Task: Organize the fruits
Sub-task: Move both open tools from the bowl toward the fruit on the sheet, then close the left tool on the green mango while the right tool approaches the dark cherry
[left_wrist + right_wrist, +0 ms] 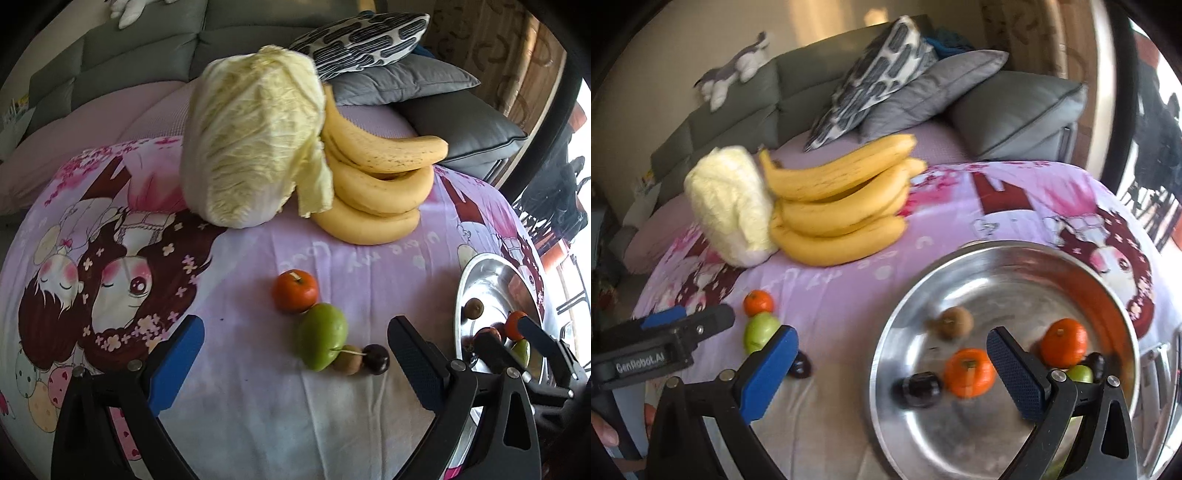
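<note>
I am working in a living room, over a tabletop (258, 406) draped in a pink cartoon-print cloth, with a grey sofa (738, 103) behind. My left gripper (295, 365) has its fingers spread wide and empty, low over the cloth. Between them lies a row of loose fruit, each touching the next: an orange mandarin (294, 290), a green mango (322, 341), a brown kiwi (348, 359) and a dark plum (376, 359). My right gripper (892, 376) also has its fingers spread and empty, above the near left rim of a steel bowl (997, 266). Inside the bowl sit a kiwi (952, 322), two mandarins (969, 372), a dark plum (921, 389) and, by the right finger, a green fruit (1080, 373). Farther back, a napa cabbage (255, 136) leans against a bunch of bananas (373, 177).
</note>
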The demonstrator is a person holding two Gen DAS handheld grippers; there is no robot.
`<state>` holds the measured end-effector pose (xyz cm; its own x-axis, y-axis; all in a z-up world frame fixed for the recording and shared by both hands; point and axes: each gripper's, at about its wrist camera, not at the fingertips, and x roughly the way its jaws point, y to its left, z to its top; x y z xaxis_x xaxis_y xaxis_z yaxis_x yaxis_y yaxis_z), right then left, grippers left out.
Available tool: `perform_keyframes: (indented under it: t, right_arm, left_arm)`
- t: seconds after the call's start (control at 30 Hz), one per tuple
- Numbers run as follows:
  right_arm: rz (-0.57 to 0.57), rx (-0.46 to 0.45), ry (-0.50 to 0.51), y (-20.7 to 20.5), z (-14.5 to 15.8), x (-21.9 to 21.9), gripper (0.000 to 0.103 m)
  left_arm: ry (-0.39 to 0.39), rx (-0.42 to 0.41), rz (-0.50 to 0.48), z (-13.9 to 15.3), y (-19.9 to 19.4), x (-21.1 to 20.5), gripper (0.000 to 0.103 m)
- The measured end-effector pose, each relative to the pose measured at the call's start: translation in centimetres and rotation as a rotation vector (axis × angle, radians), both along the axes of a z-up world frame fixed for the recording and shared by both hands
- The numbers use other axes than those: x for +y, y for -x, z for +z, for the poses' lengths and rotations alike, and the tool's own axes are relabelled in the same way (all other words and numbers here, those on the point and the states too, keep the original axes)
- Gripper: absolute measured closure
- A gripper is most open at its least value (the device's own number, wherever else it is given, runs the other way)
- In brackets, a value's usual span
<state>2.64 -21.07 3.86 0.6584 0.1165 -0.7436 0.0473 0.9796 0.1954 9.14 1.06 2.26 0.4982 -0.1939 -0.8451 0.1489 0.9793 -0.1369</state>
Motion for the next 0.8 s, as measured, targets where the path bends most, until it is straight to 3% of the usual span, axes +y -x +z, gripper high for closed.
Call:
perform_keyframes:
  t: [0.23, 0.5, 0.73, 0.8]
  right_arm:
    - [0.114, 0.022, 0.032, -0.1, -0.5, 3.4, 0.000]
    - [0.210, 0.043, 0.026, -0.3, -1.5, 6.0, 0.001]
    - [0.237, 0.051, 0.049, -0.3, -2.1, 7.2, 0.022]
    - [0.245, 0.063, 0.054, -0.5, -2.5, 7.4, 0.028]
  left_arm:
    - [0.041, 0.112, 0.015, -1.3, -0.7, 1.4, 0.004]
    - [0.070, 0.127, 0.004, -1.9, -1.0, 1.7, 0.004]
    - [0.098, 0.149, 0.018, -2.3, -1.5, 2.1, 0.005]
    - [0.107, 0.159, 0.023, -2.5, -1.6, 2.2, 0.009]
